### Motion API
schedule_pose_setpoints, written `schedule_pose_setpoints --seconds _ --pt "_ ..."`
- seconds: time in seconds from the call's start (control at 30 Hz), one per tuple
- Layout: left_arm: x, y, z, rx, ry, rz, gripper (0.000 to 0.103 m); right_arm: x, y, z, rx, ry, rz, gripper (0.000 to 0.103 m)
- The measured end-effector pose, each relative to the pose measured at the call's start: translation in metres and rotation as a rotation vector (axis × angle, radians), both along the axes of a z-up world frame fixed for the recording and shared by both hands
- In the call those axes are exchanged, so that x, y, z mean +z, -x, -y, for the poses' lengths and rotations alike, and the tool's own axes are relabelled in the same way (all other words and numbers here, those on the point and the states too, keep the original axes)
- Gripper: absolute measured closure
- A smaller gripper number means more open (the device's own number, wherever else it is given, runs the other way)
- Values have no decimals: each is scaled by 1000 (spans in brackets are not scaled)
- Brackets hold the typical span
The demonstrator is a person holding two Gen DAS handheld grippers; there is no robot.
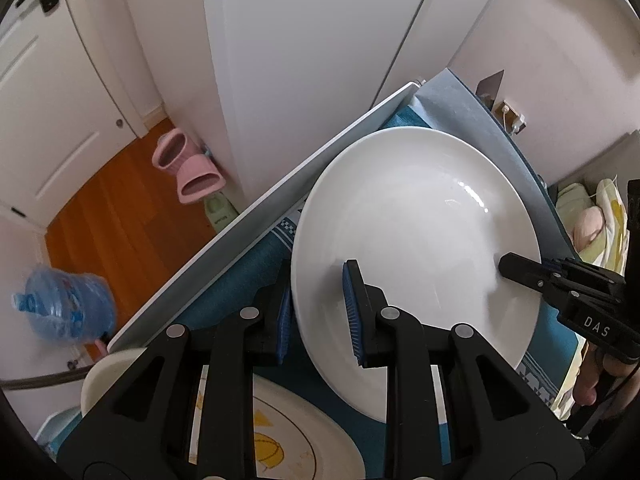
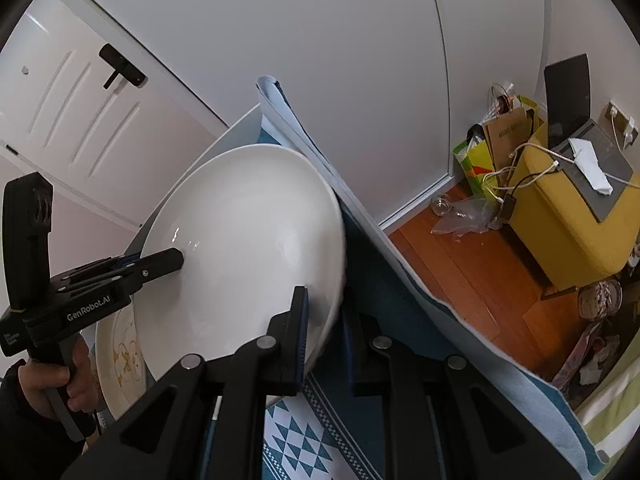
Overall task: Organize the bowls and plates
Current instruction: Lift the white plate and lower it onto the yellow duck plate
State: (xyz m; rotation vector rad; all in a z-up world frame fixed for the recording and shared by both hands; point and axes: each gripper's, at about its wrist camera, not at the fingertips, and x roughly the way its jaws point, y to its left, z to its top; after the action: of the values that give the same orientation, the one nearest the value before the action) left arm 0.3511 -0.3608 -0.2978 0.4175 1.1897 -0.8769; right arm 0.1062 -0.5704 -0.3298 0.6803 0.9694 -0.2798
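Note:
A large white plate [image 1: 412,240] [image 2: 248,248] hangs tilted above the blue tablecloth, gripped at two opposite sides of its rim. My left gripper [image 1: 318,312] [image 2: 176,260] is shut on the plate's rim, one blue pad on each face. On the opposite rim, my right gripper [image 2: 324,340] [image 1: 508,266] is shut on it too. Beneath the white plate lies a cream plate with a yellow pattern [image 1: 280,440] [image 2: 120,356]. A plain cream dish [image 1: 108,376] sits at the table's near left corner.
A blue patterned tablecloth [image 2: 300,440] covers the white table [image 1: 248,216], which stands by a white wall. Pink slippers [image 1: 188,168] and a blue water jug [image 1: 68,308] are on the wooden floor. A yellow box [image 2: 568,216] with cables and bags stands at right.

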Motion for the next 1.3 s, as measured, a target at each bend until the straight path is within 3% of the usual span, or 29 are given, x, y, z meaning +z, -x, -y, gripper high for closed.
schedule_pose_setpoints --seconds 0.37,0.7,1.0,1.3 --pt "22 21 -13 22 33 32 82 19 13 -1 28 29 20 89" --pt "74 62 -69 130 89 78 82 72 30 -34 143 97 65 89" --pt "117 127 -166 393 113 129 82 106 43 -90 372 92 105 89" --pt "108 194 -256 699 94 108 82 95 51 -161 678 66 94 89"
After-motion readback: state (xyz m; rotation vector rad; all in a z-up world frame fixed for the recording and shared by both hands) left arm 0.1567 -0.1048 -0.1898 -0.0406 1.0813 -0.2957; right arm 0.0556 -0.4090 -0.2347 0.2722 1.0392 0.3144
